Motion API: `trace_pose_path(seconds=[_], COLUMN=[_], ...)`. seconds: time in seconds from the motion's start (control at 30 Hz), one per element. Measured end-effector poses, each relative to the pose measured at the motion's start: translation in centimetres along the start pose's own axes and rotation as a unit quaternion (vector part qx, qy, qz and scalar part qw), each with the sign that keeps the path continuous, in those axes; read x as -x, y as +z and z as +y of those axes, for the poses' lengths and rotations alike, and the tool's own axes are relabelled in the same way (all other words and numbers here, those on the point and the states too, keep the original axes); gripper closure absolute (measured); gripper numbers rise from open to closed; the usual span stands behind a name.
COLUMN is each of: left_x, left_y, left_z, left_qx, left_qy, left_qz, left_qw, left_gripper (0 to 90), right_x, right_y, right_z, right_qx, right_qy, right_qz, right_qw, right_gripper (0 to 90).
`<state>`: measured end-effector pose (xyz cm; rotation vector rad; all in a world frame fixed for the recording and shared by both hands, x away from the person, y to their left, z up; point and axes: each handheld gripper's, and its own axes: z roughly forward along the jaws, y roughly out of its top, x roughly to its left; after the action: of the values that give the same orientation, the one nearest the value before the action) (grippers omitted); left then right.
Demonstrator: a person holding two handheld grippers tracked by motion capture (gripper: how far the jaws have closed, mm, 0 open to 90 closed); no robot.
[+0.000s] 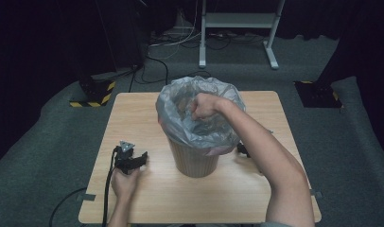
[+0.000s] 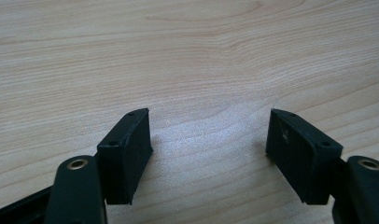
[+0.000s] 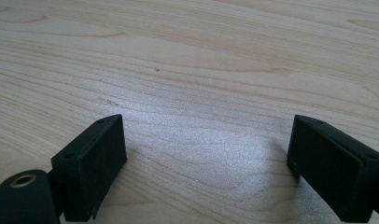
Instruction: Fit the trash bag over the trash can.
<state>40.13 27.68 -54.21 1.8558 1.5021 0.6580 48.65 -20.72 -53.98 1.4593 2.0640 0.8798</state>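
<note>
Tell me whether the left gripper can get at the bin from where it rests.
Probably yes. The left gripper lies on the table with jaws open, beside the bin, and bare wood lies between them. The person's right hand is inside the bag, up at the rim, not in that path.

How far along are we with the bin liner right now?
Done: the grey liner is in the ribbed bin, its edge draped over the rim. In hand: the right hand, bare, reaches into the bag's mouth, seemingly pressing it down. The right gripper lies on the table behind that forearm, open; the left gripper rests open too, held. Left: probably seating the bag.
</note>
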Motion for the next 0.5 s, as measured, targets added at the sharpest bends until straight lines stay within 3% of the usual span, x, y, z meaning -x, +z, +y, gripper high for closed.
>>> trace_pose_path(seconds=[0.5], left_x=[-0.06], left_y=[0.0], left_z=[0.0], left_qx=[0.001], left_qy=[-0.003], left_qz=[-0.002], left_qw=[1.0], left_gripper=[30.9], right_x=[0.02], right_y=[-0.01], right_z=[-0.01], right_qx=[0.0], right_qy=[-0.002], right_qz=[0.001], right_qw=[1.0], right_gripper=[11.5])
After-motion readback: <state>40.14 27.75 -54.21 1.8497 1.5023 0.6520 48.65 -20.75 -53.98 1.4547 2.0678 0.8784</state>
